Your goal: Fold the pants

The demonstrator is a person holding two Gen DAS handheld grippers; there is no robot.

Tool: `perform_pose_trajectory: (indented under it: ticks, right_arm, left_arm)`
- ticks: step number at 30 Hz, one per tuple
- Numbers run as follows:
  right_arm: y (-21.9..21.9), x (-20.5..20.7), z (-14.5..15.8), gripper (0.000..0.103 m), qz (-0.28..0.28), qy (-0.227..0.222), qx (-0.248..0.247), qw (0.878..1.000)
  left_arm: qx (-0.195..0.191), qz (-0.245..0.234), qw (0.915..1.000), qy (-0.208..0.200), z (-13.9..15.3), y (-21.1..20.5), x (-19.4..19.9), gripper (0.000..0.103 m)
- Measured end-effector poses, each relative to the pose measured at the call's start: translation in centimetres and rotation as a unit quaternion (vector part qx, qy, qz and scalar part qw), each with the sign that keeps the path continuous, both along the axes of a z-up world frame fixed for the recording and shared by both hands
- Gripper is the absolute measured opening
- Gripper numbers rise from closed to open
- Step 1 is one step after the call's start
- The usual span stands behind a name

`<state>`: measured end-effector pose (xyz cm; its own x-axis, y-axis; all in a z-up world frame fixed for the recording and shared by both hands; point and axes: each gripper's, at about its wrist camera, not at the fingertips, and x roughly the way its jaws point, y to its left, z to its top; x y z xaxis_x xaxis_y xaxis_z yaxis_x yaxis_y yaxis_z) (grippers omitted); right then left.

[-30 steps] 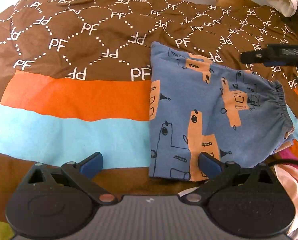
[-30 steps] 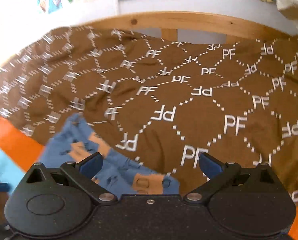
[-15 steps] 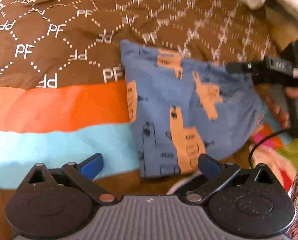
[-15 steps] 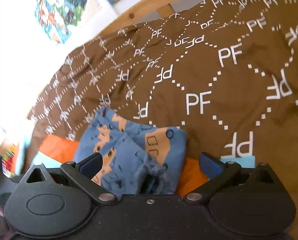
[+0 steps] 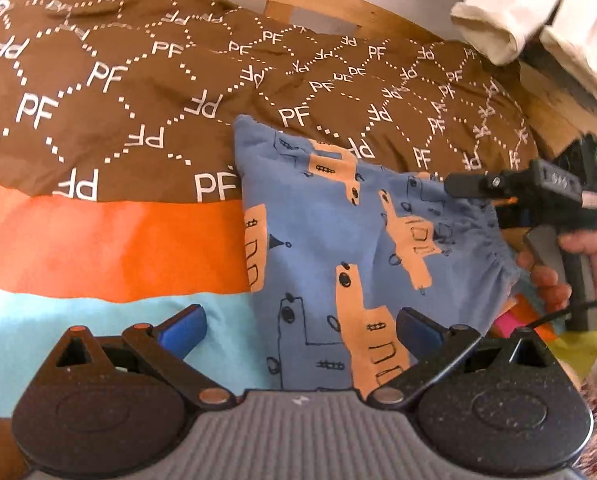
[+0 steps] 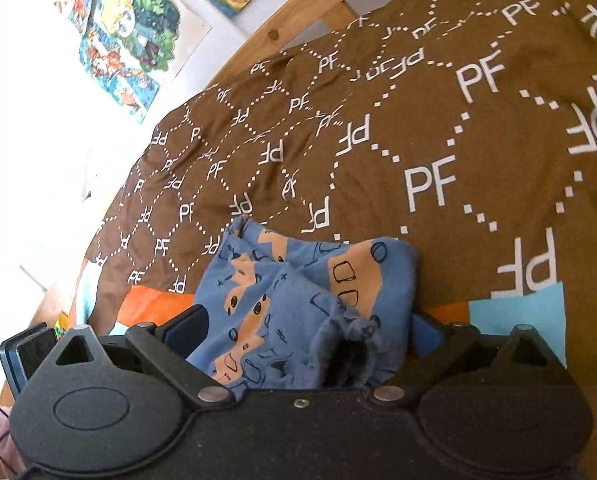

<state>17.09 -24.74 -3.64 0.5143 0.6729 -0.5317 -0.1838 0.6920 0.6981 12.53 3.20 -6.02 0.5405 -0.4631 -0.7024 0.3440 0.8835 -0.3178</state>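
bed: we see a brown PF-patterned cover (image 5: 110, 128) with orange and light-blue bands | pants (image 5: 350, 240): blue, folded, lying flat on it | our left tool (image 5: 298, 326): wide open, empty, over their near edge | our right tool (image 6: 306, 330): wide open at the waistband; holding nothing

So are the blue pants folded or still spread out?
Folded: the blue pants lie as a compact rectangle on the bedspread, waistband at one end.
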Motion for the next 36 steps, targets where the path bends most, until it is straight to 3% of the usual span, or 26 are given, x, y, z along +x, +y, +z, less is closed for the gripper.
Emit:
perform_pose_trajectory:
  ticks: [5, 9, 11, 16, 21, 25, 32, 36]
  right_arm:
    - [-0.3, -0.4, 0.0, 0.079, -0.021, 0.008, -0.027, 0.999]
    - [0.0, -0.9, -0.2, 0.075, -0.034, 0.002, -0.039, 0.999]
    - [0.0, -1.0, -0.3, 0.07, -0.042, 0.0, -0.044, 0.998]
    - [-0.8, -1.4, -0.8, 0.046, -0.069, 0.009, -0.04, 0.997]
    - [-0.7, -1.7, -0.9, 0.044, -0.078, 0.009, -0.04, 0.996]
    - [-0.4, -2.0, -0.8, 0.044, -0.089, 0.008, -0.045, 0.995]
    - [1.5, -2.4, 0.0, 0.044, -0.1, -0.002, -0.104, 0.989]
    - [1.3, -2.5, -0.1, 0.044, -0.108, -0.004, -0.1, 0.989]
  left_arm:
    - [-0.04, 0.023, 0.9988, 0.019, 0.0, 0.9, 0.4, 0.098]
    - [-0.056, 0.018, 0.998, 0.026, 0.0, 1.1, 0.5, 0.077]
    - [-0.072, 0.01, 0.9962, 0.048, -0.3, 1.0, 0.7, 0.072]
    - [-0.062, 0.018, 0.9966, 0.05, -0.7, 0.9, 0.6, 0.058]
    - [-0.073, 0.034, 0.9946, 0.065, -1.0, 1.5, 1.1, 0.053]
    - [-0.06, 0.03, 0.9959, 0.06, -0.9, 1.1, 1.0, 0.05]
    - [-0.062, 0.029, 0.9954, 0.067, -0.9, 1.1, 1.1, 0.048]
    - [-0.065, 0.03, 0.9951, 0.069, -0.9, 1.3, 1.1, 0.046]
